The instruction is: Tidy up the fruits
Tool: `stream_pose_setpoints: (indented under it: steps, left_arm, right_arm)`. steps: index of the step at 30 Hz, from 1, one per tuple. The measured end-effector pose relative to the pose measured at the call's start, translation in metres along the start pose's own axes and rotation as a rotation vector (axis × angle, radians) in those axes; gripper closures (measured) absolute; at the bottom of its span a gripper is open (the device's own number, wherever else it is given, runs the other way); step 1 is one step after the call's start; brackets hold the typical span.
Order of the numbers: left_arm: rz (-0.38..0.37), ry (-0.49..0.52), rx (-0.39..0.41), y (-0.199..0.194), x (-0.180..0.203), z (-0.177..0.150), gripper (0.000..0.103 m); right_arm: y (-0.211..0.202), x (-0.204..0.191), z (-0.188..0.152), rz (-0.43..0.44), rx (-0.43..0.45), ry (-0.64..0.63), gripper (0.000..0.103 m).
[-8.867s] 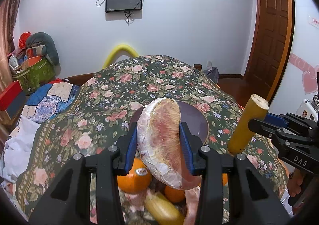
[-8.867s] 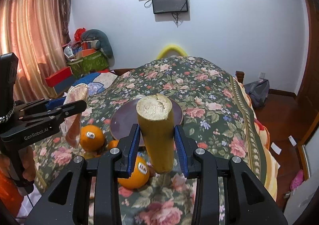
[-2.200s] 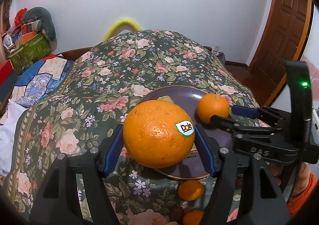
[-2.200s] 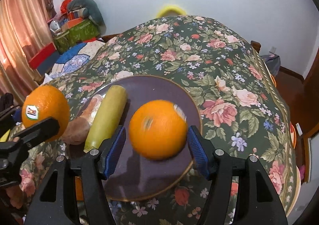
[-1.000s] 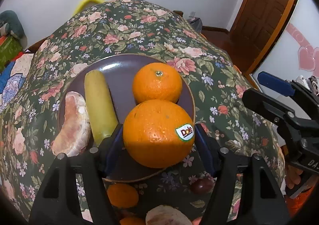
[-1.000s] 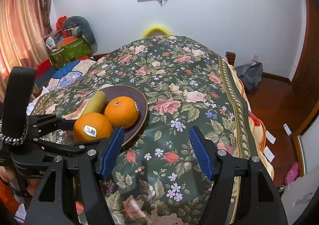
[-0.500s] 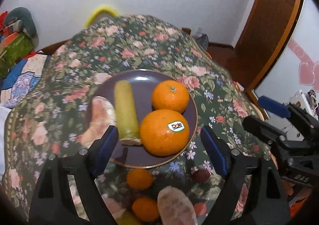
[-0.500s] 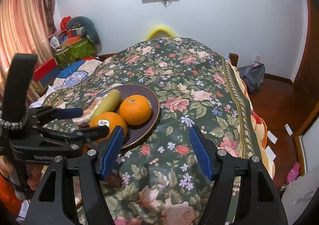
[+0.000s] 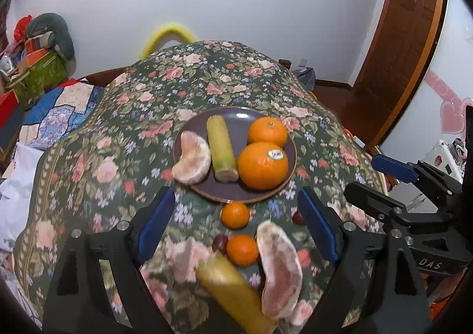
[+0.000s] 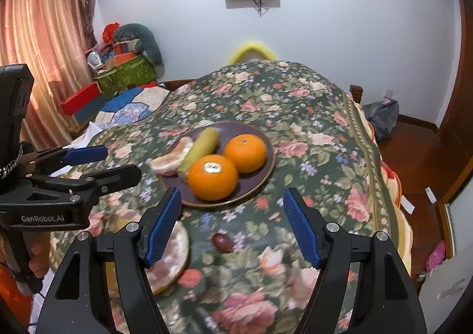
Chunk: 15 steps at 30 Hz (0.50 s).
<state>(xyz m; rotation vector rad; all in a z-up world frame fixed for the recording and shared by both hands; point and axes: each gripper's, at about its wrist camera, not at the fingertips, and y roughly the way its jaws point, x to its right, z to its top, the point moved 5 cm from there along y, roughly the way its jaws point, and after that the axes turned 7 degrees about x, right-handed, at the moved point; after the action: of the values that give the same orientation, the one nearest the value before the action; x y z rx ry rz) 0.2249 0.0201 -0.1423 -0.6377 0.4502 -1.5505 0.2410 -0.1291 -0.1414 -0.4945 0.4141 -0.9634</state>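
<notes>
A dark purple plate on the floral cloth holds a large stickered orange, a second orange, a yellow-green stalk and a pomelo segment. My left gripper hovers open just short of the plate's near rim, with nothing between its pads. In the right wrist view the same plate and stickered orange lie ahead of my right gripper. Its jaws are opening and they are empty. The left gripper shows at the left, the right gripper at the right.
Loose on the cloth near me lie two small oranges, a pomelo segment, a yellow stalk and a dark small fruit. The cloth drops off at the right edge. Boxes and clutter stand far left.
The left gripper let go of the stickered orange onto the plate and drew back and up, bringing the loose fruits into view. The right gripper also backed away from the plate.
</notes>
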Motion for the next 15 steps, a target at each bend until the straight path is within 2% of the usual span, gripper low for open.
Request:
stream_pose_setpoints:
  steps: [6,15]
  left_arm:
    - [0.023,-0.002,-0.011,-0.009,-0.006,-0.027,0.018]
    - [0.066,-0.046,-0.067,-0.003,-0.026,-0.063,0.021]
  right_arm:
    - [0.007,-0.013,-0.015,-0.004,-0.041,0.000,0.035]
    - [0.010,-0.018,-0.031,-0.007,-0.074,0.001,0.035]
